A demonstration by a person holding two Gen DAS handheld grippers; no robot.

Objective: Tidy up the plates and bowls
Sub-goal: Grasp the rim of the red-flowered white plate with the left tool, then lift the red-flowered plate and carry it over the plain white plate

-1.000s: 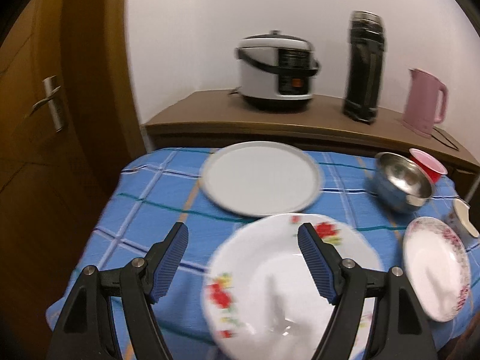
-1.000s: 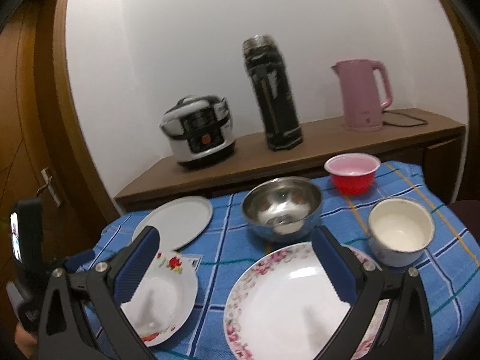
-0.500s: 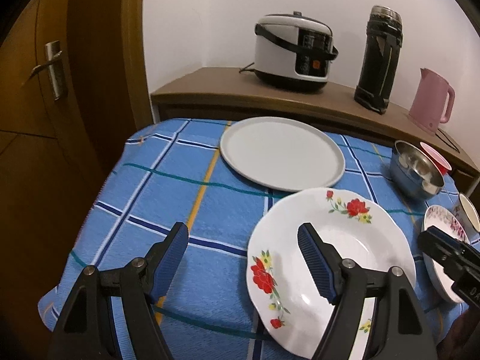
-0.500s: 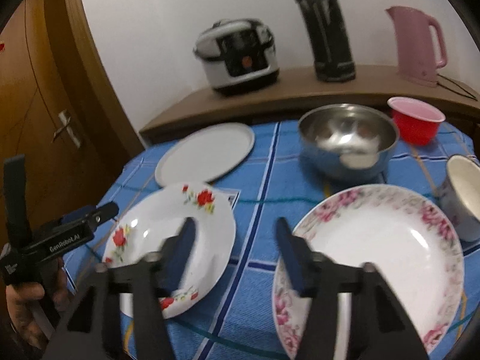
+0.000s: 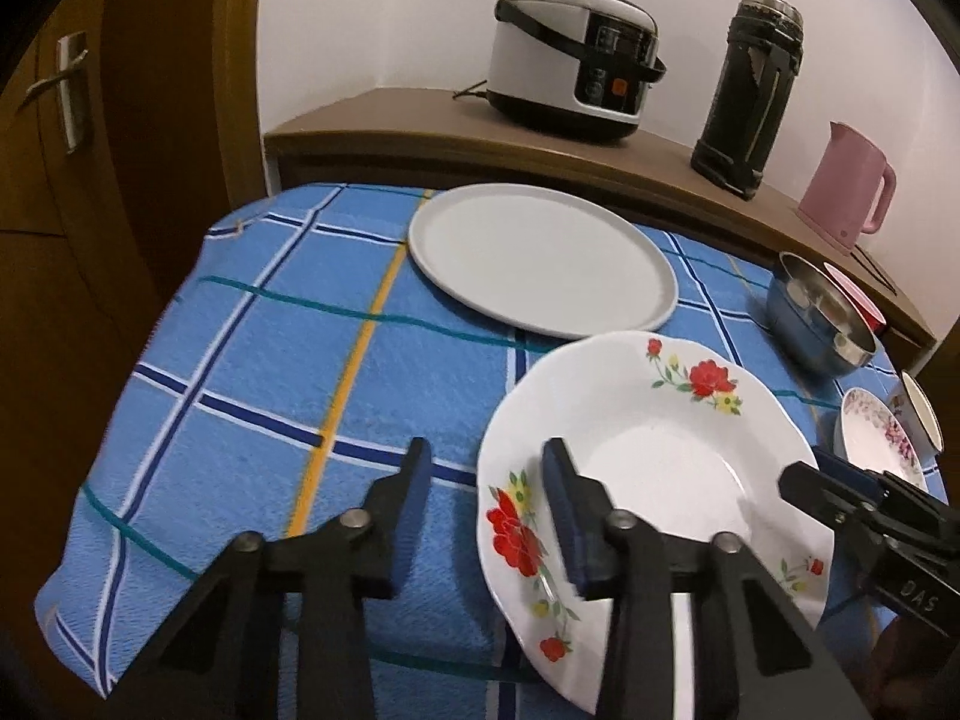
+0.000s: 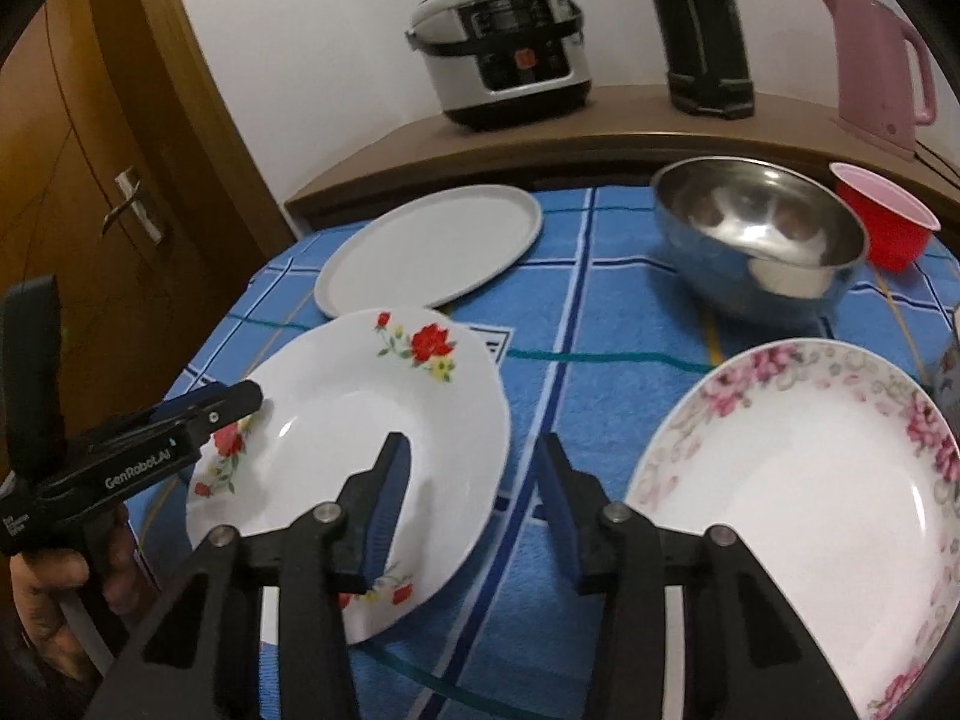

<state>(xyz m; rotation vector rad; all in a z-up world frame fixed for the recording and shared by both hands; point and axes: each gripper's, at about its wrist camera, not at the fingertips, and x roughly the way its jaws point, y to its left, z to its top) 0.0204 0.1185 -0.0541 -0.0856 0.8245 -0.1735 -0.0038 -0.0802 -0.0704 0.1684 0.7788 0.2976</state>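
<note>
On the tabletop (image 5: 252, 372), my left hand-held gripper (image 5: 486, 510) and right hand-held gripper (image 6: 474, 498), both just narrowing, straddle opposite rims of the red-flower plate (image 5: 654, 450) unclamped; uneven closing could tip it.

**Plates and bowls on the cloth**

You see a red-flowered plate (image 6: 384, 420) nearest, a plain grey plate (image 6: 432, 252) behind it, a pink-flowered plate (image 6: 798, 480) right, and a steel bowl (image 6: 756, 240) beside a red bowl (image 6: 882, 222).
</note>
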